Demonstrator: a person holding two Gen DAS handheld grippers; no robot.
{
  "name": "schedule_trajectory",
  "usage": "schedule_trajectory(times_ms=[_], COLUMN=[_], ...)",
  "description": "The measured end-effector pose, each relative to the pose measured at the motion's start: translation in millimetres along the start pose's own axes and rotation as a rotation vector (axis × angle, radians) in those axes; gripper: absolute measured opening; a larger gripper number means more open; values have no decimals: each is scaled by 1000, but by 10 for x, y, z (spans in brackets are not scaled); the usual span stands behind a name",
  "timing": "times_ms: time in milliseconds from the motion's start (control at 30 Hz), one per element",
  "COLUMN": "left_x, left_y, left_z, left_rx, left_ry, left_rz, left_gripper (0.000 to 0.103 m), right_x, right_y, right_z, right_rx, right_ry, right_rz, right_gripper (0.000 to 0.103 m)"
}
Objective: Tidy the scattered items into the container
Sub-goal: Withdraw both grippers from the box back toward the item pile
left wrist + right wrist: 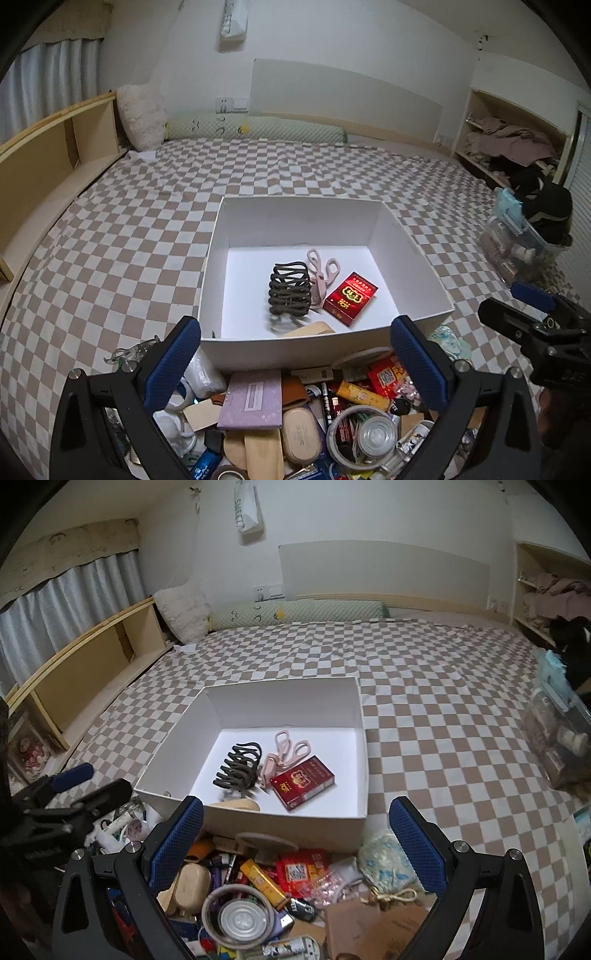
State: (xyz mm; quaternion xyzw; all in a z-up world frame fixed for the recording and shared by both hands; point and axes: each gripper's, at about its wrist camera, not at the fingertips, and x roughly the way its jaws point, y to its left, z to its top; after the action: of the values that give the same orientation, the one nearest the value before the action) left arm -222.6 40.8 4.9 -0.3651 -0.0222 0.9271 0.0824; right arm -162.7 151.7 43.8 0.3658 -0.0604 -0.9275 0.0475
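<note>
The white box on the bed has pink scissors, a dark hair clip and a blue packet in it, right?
Not quite. The packet is red, not blue, as the left wrist view shows. It lies in the white box beside the pink scissors and the dark hair clip.

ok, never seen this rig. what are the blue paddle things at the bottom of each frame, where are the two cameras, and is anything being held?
There is no robot arm here: a person holds a two-finger gripper in each hand, and each gripper has a fisheye camera looking forward along its fingers. The blue paddles are those fingers' textured pads.

One picture is from the left gripper, the other from the right gripper. Each also catches the other gripper at its edge.

Both look over a brown-and-white checked bedspread. On it sits an open white cardboard box holding a dark wavy hair claw clip, pale pink scissors, a red cigarette pack and a tan wooden piece. A pile of unsorted small clutter lies in front of the box.

Nothing is held: both grippers stand open and empty.
</note>
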Motion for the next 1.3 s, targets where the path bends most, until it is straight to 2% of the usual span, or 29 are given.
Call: schedule_trajectory(times_ms=[300,567,767,900,1033,1133,1200,1300], left_x=[-376,-589,-729,-811,-872,-901,-903,-904], left_y=[-26,57,87,100,97,113,126,163], left_z=[-171,-351,-481,-603,-746,-864,-952,-1086], left_rx=[37,13,21,23,46,60,65,54], left_ry=[-60,-73,-84,-85,-95,-108,-106,-111], left_rz=[-6,-27,-28,-43,-28,-23,-22,-17], left_gripper=[103,103,103,103,103,103,103,103], right_x=[-315,-533,-653,-686,-676,-672,-619,-549], right_y=[8,13,53,107,145,210,258,276], right_z=[-190,-404,-591,-768,-964,-1130,-1244,-1375], right_rx=[-2,10,-17,-57,-81,-115,-141,-132], right_ry=[-49,-61,-81,-93,-86,-111,-85,-51], right_rz=[-4,28,7,16,54,37,20,49], right_gripper=[103,103,103,103,103,103,103,103])
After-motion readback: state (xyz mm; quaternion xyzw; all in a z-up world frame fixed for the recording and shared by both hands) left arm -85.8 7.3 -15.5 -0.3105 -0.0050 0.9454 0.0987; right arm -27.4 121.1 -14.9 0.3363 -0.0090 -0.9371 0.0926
